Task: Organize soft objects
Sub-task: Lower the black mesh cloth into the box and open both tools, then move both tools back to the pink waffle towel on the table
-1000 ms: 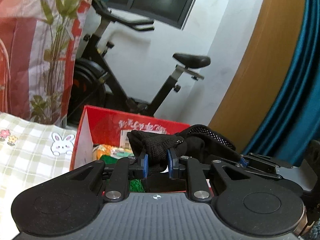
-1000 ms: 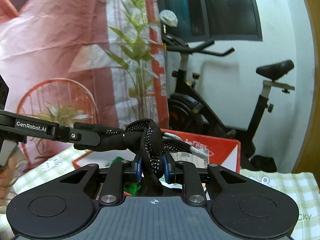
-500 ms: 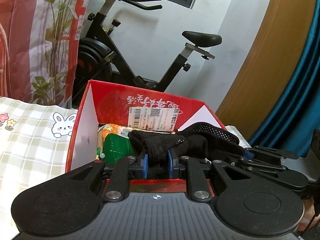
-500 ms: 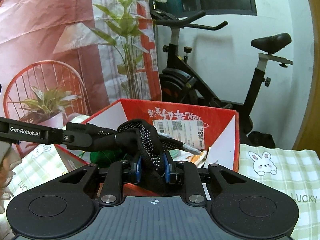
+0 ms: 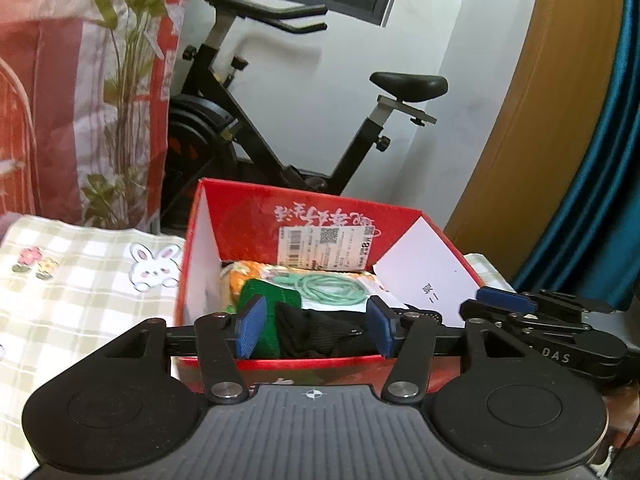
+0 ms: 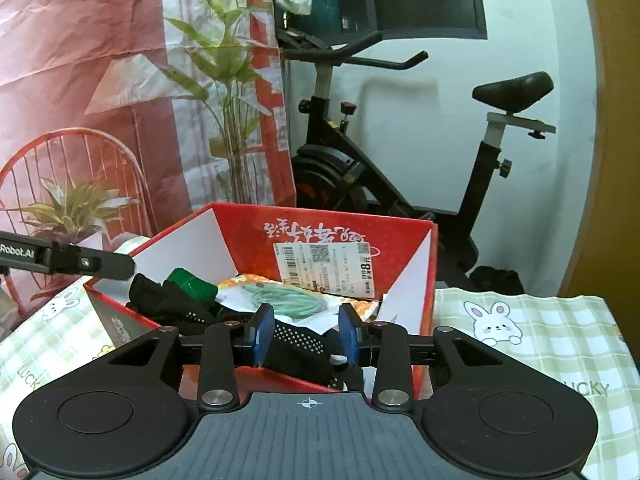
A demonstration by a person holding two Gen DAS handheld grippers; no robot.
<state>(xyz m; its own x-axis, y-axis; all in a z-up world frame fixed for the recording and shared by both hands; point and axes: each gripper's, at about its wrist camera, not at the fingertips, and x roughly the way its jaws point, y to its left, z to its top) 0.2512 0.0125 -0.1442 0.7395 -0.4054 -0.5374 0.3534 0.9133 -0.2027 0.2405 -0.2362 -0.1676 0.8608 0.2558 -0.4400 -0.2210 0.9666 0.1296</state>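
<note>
Box (image 5: 304, 216): red carton with white inner side walls, open at the top, standing on the checked cloth; a printed label (image 5: 324, 248) is stuck on its far inner wall.
Glove (image 5: 320, 332): black, with white grip dots, lying inside the box at its near side; in the right wrist view it sprawls from the left corner across to the near wall (image 6: 296, 344).
Left gripper (image 5: 314, 330): jaws have just been opening and now stand wide apart over the near edge of the box; the glove lies below and between the blue pads (image 5: 250, 330), and neither pad presses on it.
Right gripper (image 6: 306, 332): jaws have just been opening too, less wide than the left; the dotted part of the glove lies between the pads (image 6: 264, 334), loose, with a gap showing at the right pad.
Grip: released on both sides.
Other contents: a green block (image 6: 192, 286) beside the glove at the left, a coil of pale green cord (image 5: 332, 286) on white paper in the middle, an orange patterned packet (image 5: 240, 276) toward the far left.
Grippers' relation: the right gripper's fingers reach in from the right side of the box in the left wrist view (image 5: 504, 300); a finger of the left gripper comes over the box's left corner in the right wrist view (image 6: 96, 266).
Cloth (image 5: 80, 288): green and cream check with rabbit prints, on both sides of the box.
Background: black exercise bike (image 6: 360, 168) against a white wall, red and white curtain (image 5: 60, 80) with a leaf print at the left.
</note>
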